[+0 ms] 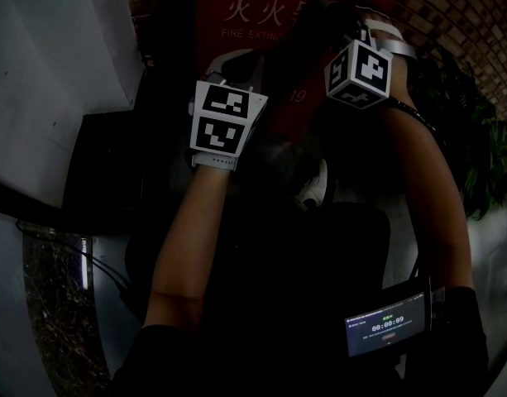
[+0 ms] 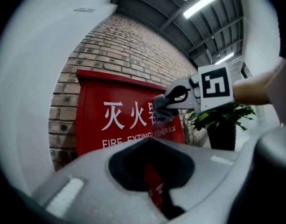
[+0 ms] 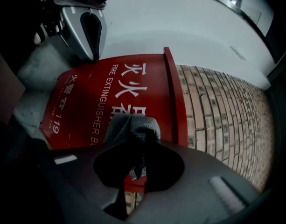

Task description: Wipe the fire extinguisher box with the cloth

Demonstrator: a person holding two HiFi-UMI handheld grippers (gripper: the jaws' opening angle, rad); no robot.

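- Right gripper [image 3: 137, 160] is clamped on the grey cloth [image 3: 133, 127]. The wad bunches out ahead of the jaws.
- Fire extinguisher box [image 2: 91, 120] is red and stands against the brick wall [image 2: 129, 45], with a potted plant [image 2: 222, 113] off to one side.
- The cloth sits over the white lettering on the front panel, in its upper part. It looks pressed to the panel, but I can't confirm contact from these angles.
- Left gripper [image 2: 152, 174] has its jaws together with nothing in them. It hangs just in front of the box, lower down the panel, and isn't part of the wipe.
- Progress: the cloth is in hand and at the panel, so my read is that wiping is under way or just starting.
- No streaks, damp patches or clean/dirty edge show, so I can't tell how much is already wiped.
- Likely left to do: the rest of the front panel, the raised rim, and the top and sides.
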